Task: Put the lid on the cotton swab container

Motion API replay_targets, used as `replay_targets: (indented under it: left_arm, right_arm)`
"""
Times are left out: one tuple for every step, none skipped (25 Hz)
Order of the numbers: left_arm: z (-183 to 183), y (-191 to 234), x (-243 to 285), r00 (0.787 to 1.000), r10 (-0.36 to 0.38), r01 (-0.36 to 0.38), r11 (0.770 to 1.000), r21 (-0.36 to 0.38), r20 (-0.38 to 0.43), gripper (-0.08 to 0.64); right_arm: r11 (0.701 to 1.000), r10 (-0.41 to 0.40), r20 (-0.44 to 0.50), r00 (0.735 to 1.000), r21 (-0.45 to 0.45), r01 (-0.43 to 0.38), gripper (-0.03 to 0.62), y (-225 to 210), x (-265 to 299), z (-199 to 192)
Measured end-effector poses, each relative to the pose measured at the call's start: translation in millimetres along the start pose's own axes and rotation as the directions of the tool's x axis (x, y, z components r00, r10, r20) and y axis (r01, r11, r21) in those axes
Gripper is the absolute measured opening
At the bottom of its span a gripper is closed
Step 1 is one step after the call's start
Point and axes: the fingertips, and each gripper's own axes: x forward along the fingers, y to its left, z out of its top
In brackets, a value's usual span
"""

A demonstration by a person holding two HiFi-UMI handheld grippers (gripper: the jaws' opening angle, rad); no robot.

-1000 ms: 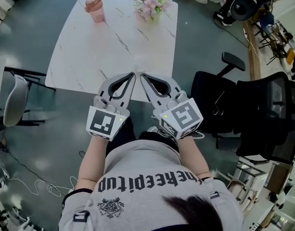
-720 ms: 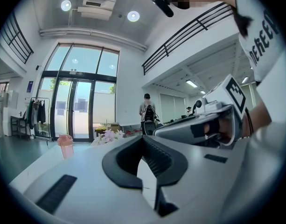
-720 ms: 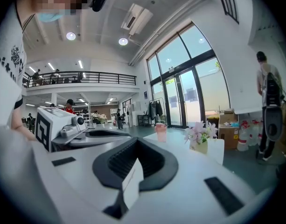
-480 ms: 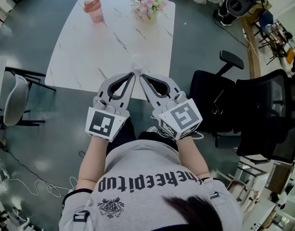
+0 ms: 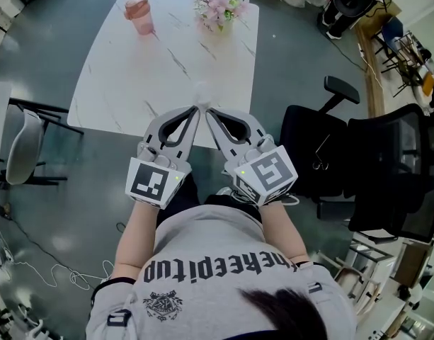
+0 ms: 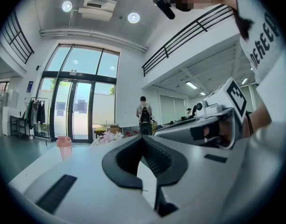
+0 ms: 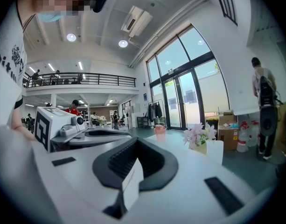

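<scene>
In the head view, a small pale thing [image 5: 201, 91], probably the cotton swab container, stands on the white marble table [image 5: 132, 83] near its front edge. It is too small and faint to make out a lid. My left gripper [image 5: 196, 109] and right gripper [image 5: 209, 110] hover side by side just short of it, tips almost touching each other. Both are shut with nothing between their jaws. The left gripper view shows its own shut jaws [image 6: 143, 136] with the right gripper [image 6: 212, 120] beside them. The right gripper view shows its shut jaws [image 7: 136, 141].
A pink cup [image 5: 139, 13] and a vase of pink flowers [image 5: 222, 7] stand at the table's far edge. Black office chairs [image 5: 386, 168] are to the right, and a grey chair [image 5: 22, 147] is to the left. A person [image 7: 264, 106] stands further off.
</scene>
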Motion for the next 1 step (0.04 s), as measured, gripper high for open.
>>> replay_targets:
  left_arm:
    - [0.0, 0.1, 0.2, 1.0, 0.0, 0.0, 1.0, 0.003, -0.001, 0.015]
  right_arm:
    - [1.0, 0.0, 0.001, 1.0, -0.002, 0.0, 0.009, -0.3, 0.2, 0.6]
